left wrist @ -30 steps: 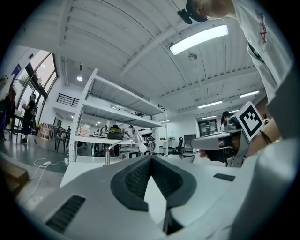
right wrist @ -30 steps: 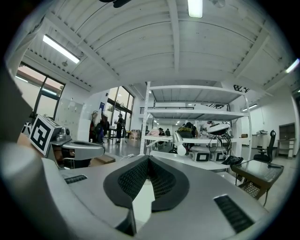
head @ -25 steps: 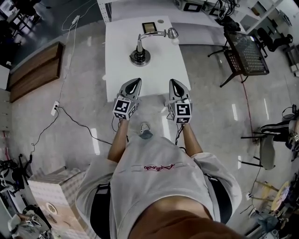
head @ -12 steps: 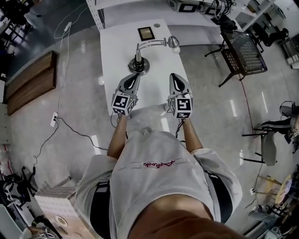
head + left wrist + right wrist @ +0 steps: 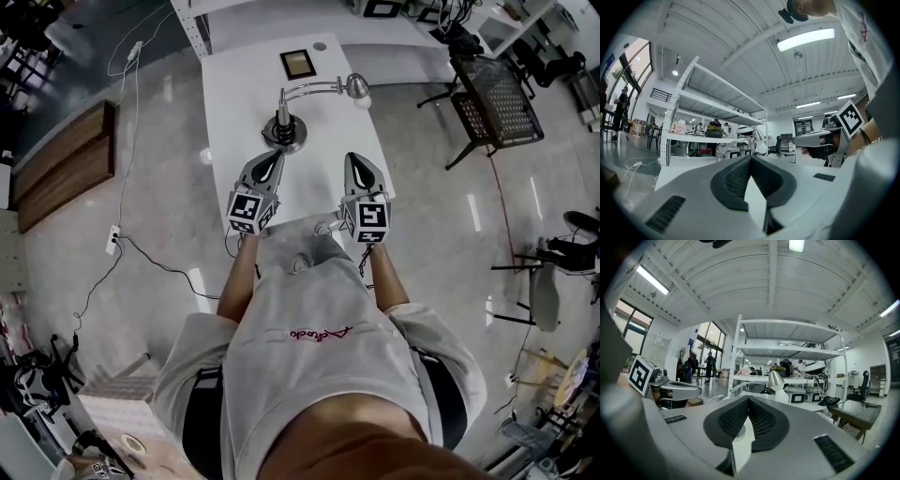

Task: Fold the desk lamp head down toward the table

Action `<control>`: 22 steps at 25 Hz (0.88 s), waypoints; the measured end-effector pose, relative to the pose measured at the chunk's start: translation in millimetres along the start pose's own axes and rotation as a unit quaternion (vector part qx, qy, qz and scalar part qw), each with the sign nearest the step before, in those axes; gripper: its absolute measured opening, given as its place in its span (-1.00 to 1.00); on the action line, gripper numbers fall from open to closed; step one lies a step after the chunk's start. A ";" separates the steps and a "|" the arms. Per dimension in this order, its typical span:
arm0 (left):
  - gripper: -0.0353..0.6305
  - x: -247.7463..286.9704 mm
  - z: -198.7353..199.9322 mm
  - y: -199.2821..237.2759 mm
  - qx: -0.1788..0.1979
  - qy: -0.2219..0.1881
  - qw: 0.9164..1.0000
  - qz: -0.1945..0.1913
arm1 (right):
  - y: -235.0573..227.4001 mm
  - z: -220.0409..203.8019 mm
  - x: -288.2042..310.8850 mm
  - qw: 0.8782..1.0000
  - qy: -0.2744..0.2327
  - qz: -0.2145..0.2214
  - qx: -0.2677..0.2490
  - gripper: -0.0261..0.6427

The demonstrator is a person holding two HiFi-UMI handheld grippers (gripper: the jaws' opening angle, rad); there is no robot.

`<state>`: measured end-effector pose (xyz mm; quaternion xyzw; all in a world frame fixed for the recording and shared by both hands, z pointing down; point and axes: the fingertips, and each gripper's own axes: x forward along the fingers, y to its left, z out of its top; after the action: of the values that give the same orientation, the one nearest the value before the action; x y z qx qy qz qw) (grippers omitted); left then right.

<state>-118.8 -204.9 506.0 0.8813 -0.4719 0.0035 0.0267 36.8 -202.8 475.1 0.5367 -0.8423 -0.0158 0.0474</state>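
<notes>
Finding: approach stage, no contact with the desk lamp (image 5: 284, 131) yet.

Grippers: the left gripper (image 5: 269, 161) and the right gripper (image 5: 358, 161) are held level side by side over the near end of the white table (image 5: 234, 103). Each gripper view shows its jaws pressed together with nothing between them.

Lamp: the round base stands just ahead of the left gripper's tip, a little toward the right gripper. The curved arm runs from the stem across toward the right gripper's side and ends in the lamp head (image 5: 356, 87), which sits ahead of the right gripper and well apart from it, near the table's right edge. In the right gripper view the head shows just right of the jaw line, raised on its arm – not folded down. A small dark framed panel (image 5: 298, 63) lies beyond the lamp.

Change noted: a second ago both grippers were only at the table's near edge, with the base well ahead of them. Both have since moved forward together, and the gap to the base is nearly closed on the left side – the jaws have stayed together throughout.

Assessment: the fold has not begun. The left gripper looks placed to steady the base or stem, while the right gripper would still have to travel forward to the head. Either gripper would have to open its jaws before it could take hold.
</notes>
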 end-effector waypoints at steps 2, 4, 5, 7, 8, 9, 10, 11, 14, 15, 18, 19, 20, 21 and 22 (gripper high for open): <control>-0.81 0.2 -5.0 0.2 -0.004 0.005 1.000 0.000 | 0.0 -3.5 2.1 1.000 0.004 0.000 0.002 -0.91; -0.81 1.0 -9.1 1.5 -0.007 0.009 1.000 0.001 | -0.2 -5.3 5.3 1.000 0.006 0.001 0.002 -0.91; -0.81 2.0 -10.7 3.0 -0.007 0.011 1.000 0.001 | -0.2 -6.0 7.6 1.000 0.007 0.002 0.002 -0.91; -0.81 5.0 -12.7 7.9 -0.007 0.013 1.000 0.004 | -0.2 -7.0 13.6 1.000 0.006 0.005 0.002 -0.91; -0.81 7.1 -13.6 10.8 -0.007 0.014 1.000 0.005 | -0.5 -7.4 16.8 1.000 0.005 0.006 0.001 -0.91; -0.81 9.6 -14.8 13.4 -0.006 0.015 1.000 0.006 | -1.2 -8.0 19.8 1.000 0.004 0.007 0.002 -0.91; -0.81 12.3 -16.2 15.3 -0.006 0.017 1.000 0.007 | -2.6 -8.9 22.5 1.000 0.004 0.008 0.002 -0.91; -0.81 15.1 -17.9 16.4 -0.006 0.019 1.000 0.007 | -4.4 -9.9 24.9 1.000 0.004 0.007 0.004 -0.91; -0.81 23.6 -21.6 18.5 -0.004 0.027 1.000 0.005 | -10.8 -10.6 32.3 1.000 0.003 0.005 0.009 -0.91; -0.81 26.0 -22.5 19.8 -0.004 0.029 1.000 0.005 | -12.1 -10.5 35.1 1.000 0.003 0.005 0.009 -0.91; -0.81 30.5 -28.8 23.6 -0.006 0.037 0.999 0.006 | -14.6 -13.9 41.4 1.000 0.007 0.007 0.013 -0.91; -0.81 31.9 -31.7 24.7 -0.007 0.041 0.999 0.007 | -15.7 -16.3 43.1 1.000 0.010 0.007 0.015 -0.91; -0.81 33.6 -34.4 26.0 -0.009 0.043 0.999 0.007 | -16.8 -18.8 45.1 1.000 0.014 0.008 0.017 -0.91; -0.81 35.4 -36.9 27.5 -0.011 0.046 0.999 0.007 | -17.9 -21.4 47.3 1.000 0.017 0.009 0.018 -0.91; -0.81 37.4 -39.2 28.9 -0.012 0.048 0.999 0.007 | -19.0 -24.2 49.5 1.000 0.020 0.010 0.019 -0.91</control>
<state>-121.4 -250.0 547.6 0.8763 -0.4764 0.0404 0.0595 35.6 -255.1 500.8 0.5290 -0.8469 0.0118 0.0539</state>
